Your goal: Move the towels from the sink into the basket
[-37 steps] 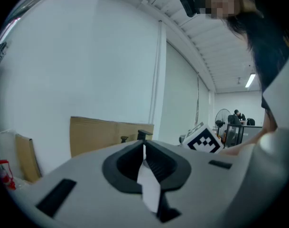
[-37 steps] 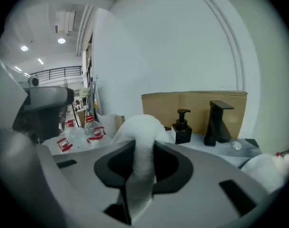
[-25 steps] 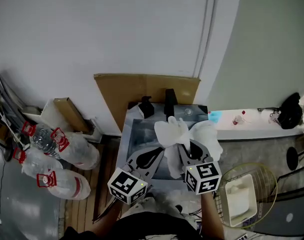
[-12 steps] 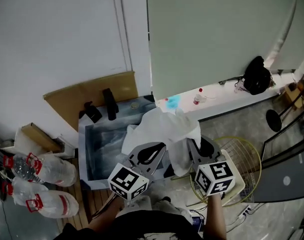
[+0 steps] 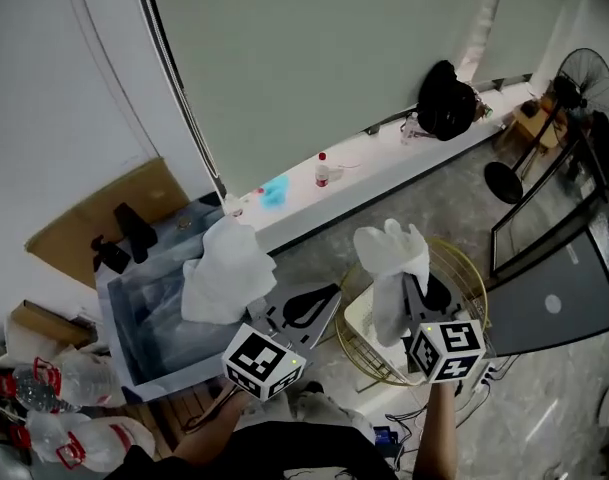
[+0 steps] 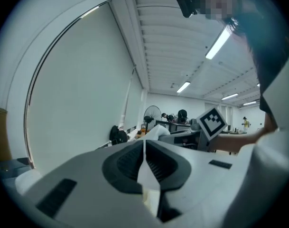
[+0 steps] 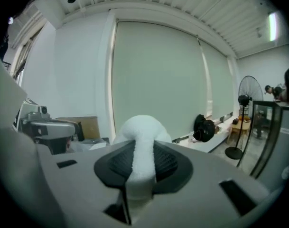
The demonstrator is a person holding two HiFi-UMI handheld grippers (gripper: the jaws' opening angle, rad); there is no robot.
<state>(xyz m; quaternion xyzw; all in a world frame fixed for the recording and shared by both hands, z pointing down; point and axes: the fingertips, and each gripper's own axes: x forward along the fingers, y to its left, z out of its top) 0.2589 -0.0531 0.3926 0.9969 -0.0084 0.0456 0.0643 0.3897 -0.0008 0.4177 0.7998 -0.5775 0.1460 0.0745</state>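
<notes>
My left gripper (image 5: 284, 303) is shut on a thin white towel (image 5: 227, 268) that hangs over the right end of the grey sink (image 5: 119, 343). In the left gripper view a flat fold of that towel (image 6: 145, 172) is pinched between the closed jaws. My right gripper (image 5: 404, 293) is shut on a thicker white towel (image 5: 392, 258), held above the gold wire basket (image 5: 469, 268). The right gripper view shows this towel (image 7: 142, 146) bulging out over the jaws. A white tub (image 5: 362, 318) sits inside the basket.
Black taps (image 5: 124, 236) and brown cardboard (image 5: 79, 218) stand behind the sink. Water bottles (image 5: 59, 378) lie at the lower left. A white ledge (image 5: 384, 158) along the wall carries a small bottle (image 5: 324, 168) and a black bag (image 5: 446, 98). A fan (image 5: 584, 73) and a dark glass panel (image 5: 549, 288) are at the right.
Both grippers have swung right, away from the sink, each carrying its towel. The right towel went from above the sink to above the basket; the left towel trails over the sink's right end.
</notes>
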